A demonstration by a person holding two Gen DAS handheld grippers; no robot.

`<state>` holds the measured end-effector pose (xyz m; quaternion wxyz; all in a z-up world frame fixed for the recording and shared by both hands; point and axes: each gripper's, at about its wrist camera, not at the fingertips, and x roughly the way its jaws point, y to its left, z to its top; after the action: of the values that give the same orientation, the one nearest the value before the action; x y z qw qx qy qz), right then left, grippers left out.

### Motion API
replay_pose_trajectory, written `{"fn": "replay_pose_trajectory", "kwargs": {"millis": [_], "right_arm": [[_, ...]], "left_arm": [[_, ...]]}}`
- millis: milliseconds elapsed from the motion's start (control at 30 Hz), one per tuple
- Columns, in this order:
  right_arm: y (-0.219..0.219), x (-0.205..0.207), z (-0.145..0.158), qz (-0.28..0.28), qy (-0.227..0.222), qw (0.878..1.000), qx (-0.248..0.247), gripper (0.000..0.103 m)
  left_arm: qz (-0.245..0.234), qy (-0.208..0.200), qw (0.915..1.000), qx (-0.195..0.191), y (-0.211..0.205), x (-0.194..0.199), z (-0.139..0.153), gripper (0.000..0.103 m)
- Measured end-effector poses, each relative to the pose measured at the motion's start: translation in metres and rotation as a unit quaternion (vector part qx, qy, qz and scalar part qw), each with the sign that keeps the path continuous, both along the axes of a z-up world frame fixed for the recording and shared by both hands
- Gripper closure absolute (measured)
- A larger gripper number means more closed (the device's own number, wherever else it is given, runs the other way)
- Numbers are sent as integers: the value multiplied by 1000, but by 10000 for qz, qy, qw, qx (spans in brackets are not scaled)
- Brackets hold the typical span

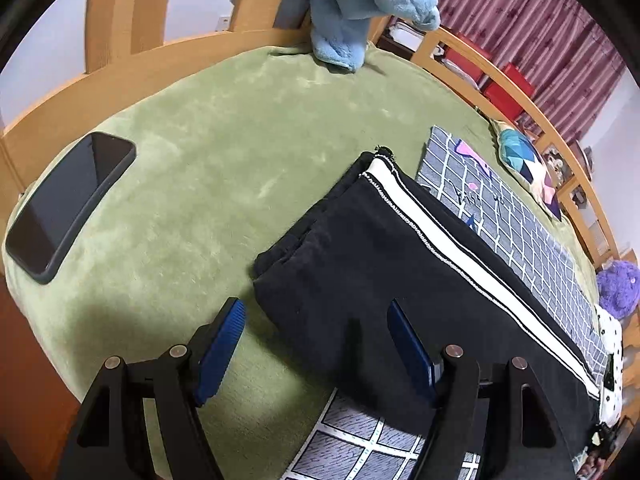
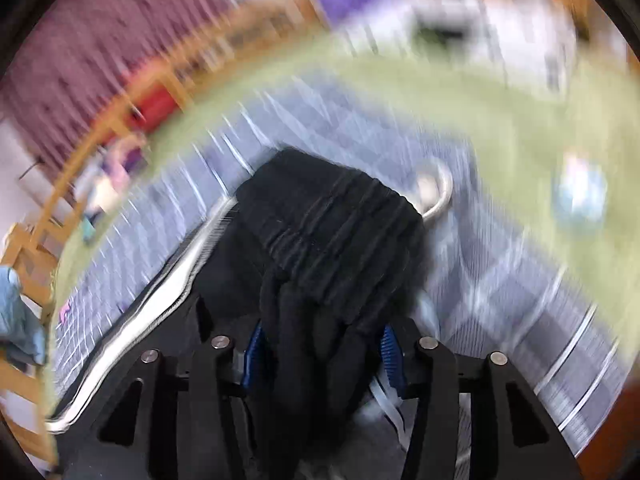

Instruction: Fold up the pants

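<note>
The black pants [image 1: 360, 248] with a white side stripe lie lengthwise on the green blanket [image 1: 208, 128], leg cuffs toward the far end. My left gripper [image 1: 316, 344] is open, its blue pads straddling the near left edge of the pants without holding them. In the right wrist view, which is badly motion-blurred, my right gripper [image 2: 322, 360] is shut on the bunched elastic waistband of the pants [image 2: 332, 224], lifted above the bed.
A black phone [image 1: 68, 204] lies at the blanket's left edge. A grey grid-pattern cloth [image 1: 516, 224] lies beside and under the pants. A blue fleece garment [image 1: 360, 4] hangs at the wooden headboard. A colourful pillow [image 1: 524, 160] and purple plush [image 1: 618, 288] sit right.
</note>
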<state>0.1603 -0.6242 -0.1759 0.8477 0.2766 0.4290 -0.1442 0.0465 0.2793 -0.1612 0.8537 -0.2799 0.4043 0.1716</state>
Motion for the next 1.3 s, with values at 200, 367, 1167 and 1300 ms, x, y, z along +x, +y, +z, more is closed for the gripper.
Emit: {"fn": "replay_pose_trajectory", "kwargs": {"millis": [200, 367, 1167, 1300], "right_arm": [[42, -34, 38, 201, -142, 9914, -1284, 44], [115, -35, 91, 989, -393, 9729, -2053, 43], [420, 145, -17, 4736, 294, 8530, -2173, 65], [430, 125, -15, 4770, 66, 8378, -2655, 100]], "left_arm": [[-419, -230, 9956, 811, -4, 7, 36, 31], [-764, -358, 9919, 952, -2, 46, 58, 31], [-1395, 623, 9813, 1175, -15, 171, -17, 40], [-1291, 581, 9769, 1602, -14, 163, -12, 79]]}}
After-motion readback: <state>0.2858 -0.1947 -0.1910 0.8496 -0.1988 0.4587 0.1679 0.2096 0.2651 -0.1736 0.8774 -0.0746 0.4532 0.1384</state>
